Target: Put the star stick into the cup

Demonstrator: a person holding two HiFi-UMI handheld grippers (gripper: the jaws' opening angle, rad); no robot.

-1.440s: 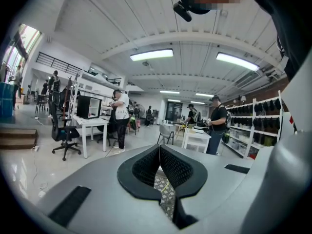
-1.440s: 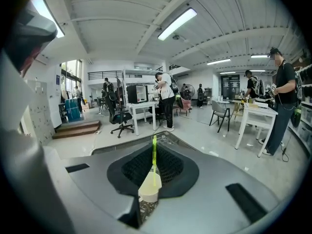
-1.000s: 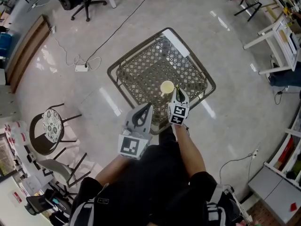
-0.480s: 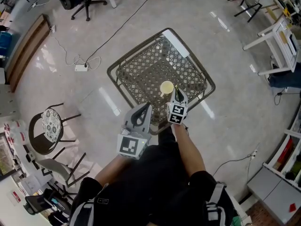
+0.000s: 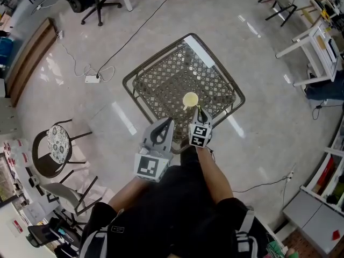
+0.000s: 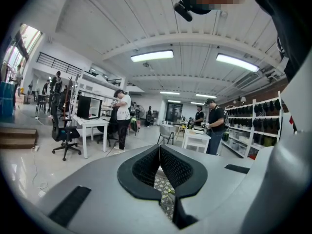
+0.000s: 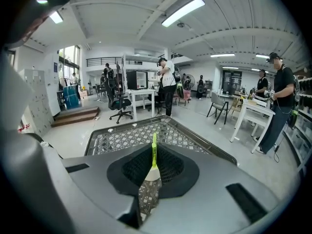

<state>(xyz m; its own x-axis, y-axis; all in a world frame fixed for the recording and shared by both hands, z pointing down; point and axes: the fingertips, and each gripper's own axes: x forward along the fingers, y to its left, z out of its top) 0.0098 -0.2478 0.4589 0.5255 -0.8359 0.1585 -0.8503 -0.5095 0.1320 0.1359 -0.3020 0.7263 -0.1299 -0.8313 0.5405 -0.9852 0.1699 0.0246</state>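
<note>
A pale yellow cup (image 5: 190,99) stands on the lattice-top table (image 5: 161,79), near its front corner. My right gripper (image 5: 199,113) hangs just on the near side of the cup. It is shut on the thin yellow-green star stick (image 7: 154,143), which stands upright between the jaws of the right gripper (image 7: 153,156). The stick's star end is hidden. A pale shape shows through the gap below the stick; I cannot tell whether it is the cup. My left gripper (image 5: 168,122) is to the left over the table's front edge. The jaws of the left gripper (image 6: 159,148) are closed with nothing between them.
The table has a raised metal rim (image 7: 204,143). On the floor, a cable and power strip (image 5: 93,77) lie to the left, with round-seat chairs (image 5: 58,142) beyond. Office chairs, white desks (image 7: 248,112) and several standing people fill the room behind.
My right gripper with the stick has drawn slightly back toward me and a little left, away from the cup. The left gripper has not moved.
</note>
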